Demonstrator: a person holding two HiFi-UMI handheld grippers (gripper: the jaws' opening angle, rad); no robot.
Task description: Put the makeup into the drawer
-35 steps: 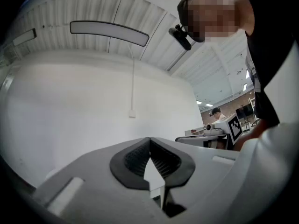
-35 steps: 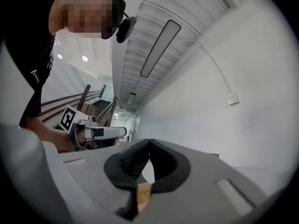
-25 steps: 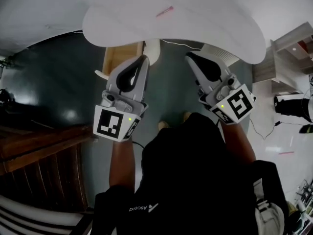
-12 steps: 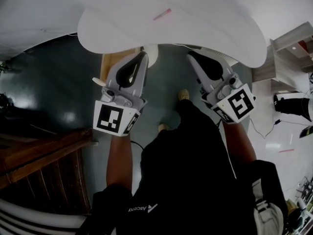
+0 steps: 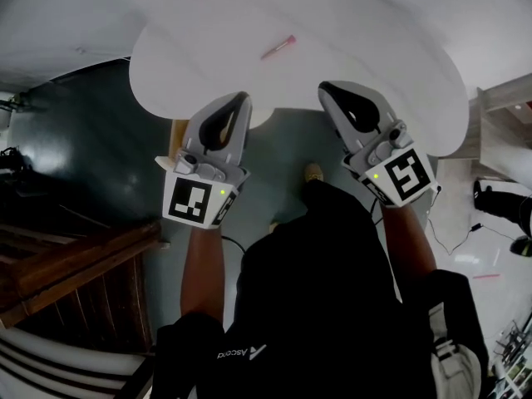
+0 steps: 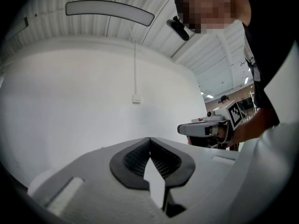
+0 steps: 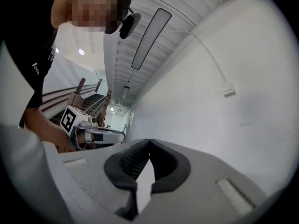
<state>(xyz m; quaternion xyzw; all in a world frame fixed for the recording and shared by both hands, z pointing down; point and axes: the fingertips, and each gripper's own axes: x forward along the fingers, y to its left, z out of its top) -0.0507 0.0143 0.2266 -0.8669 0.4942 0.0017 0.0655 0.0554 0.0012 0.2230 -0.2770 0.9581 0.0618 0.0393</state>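
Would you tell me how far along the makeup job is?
Done: nothing; the pink makeup stick lies on the white table. In hand: nothing; left gripper and right gripper are shut and empty at the table's near edge. Left: pick it up, put it in the drawer.

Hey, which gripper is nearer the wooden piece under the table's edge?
Left. The left gripper sits just right of the wooden piece; the right gripper is farther right, beyond the left one.

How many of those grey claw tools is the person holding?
2. The left gripper shows left in the head view, the right gripper right; both shut, empty, at the white table's near edge.
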